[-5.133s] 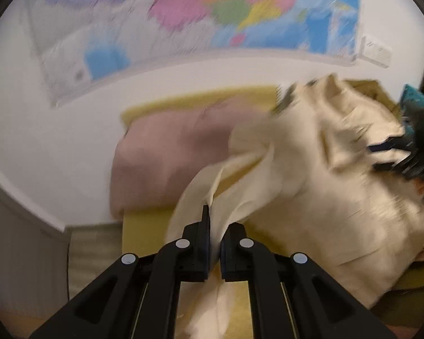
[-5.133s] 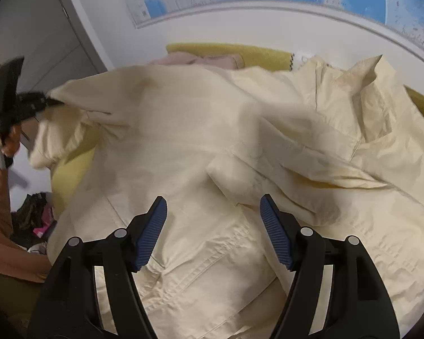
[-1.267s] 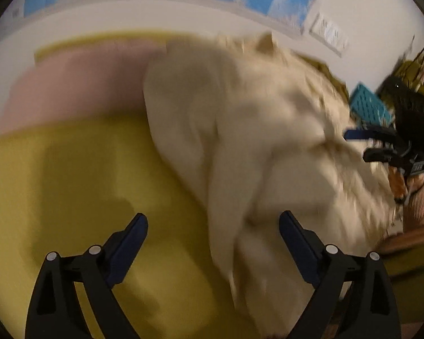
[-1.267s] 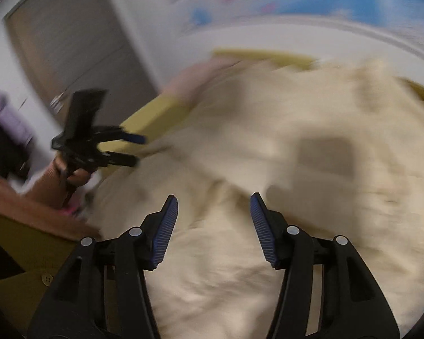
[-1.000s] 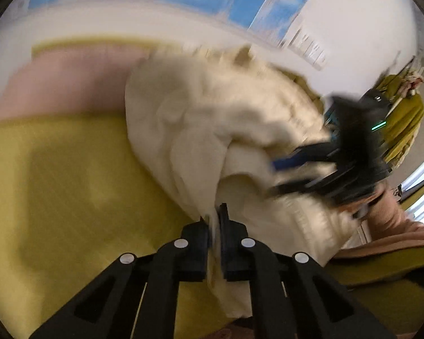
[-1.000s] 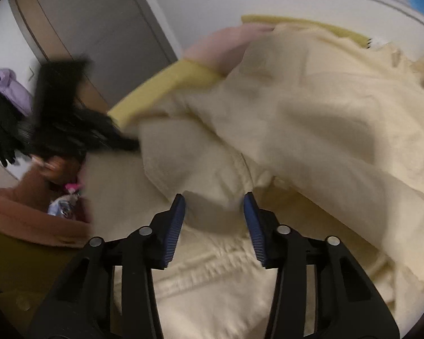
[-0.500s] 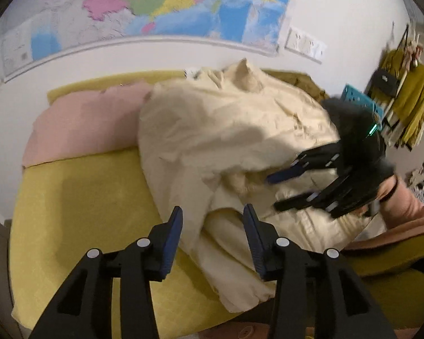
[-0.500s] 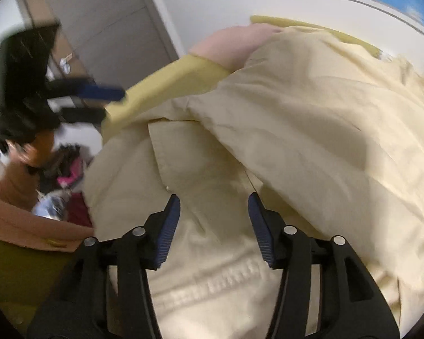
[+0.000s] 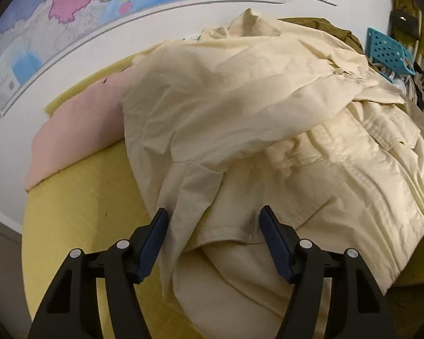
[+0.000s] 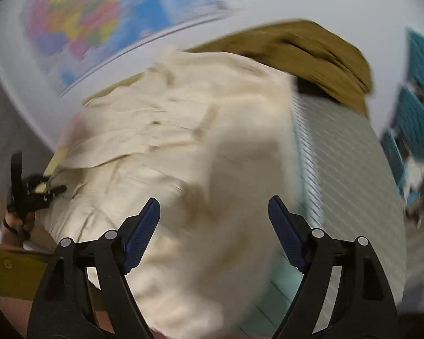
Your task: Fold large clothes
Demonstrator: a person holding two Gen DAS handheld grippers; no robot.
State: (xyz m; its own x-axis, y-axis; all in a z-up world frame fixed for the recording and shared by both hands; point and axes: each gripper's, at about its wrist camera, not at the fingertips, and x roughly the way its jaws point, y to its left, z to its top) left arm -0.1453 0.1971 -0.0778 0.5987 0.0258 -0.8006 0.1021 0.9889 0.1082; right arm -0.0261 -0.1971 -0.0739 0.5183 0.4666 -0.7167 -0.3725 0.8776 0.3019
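A large cream jacket (image 9: 254, 130) lies rumpled on a yellow-covered bed (image 9: 79, 206), its collar toward the wall. My left gripper (image 9: 213, 237) is open and empty, its jaws standing over the jacket's near hem and a folded-over flap. In the blurred right wrist view the same jacket (image 10: 189, 152) fills the middle. My right gripper (image 10: 213, 231) is open and empty above the jacket's right side. The left gripper (image 10: 34, 189) shows small at the far left, by the jacket's edge.
A pink pillow (image 9: 79, 132) lies at the bed's far left, against the wall under a map (image 9: 104, 2). An olive-brown garment (image 10: 311, 53) lies behind the jacket. A pale striped surface (image 10: 344, 175) is on the right. A teal crate (image 9: 387, 50) stands far right.
My left gripper has opened wider and moved closer to the jacket's hem. My right gripper has opened wider and swung right, toward the jacket's right side; its view is now blurred.
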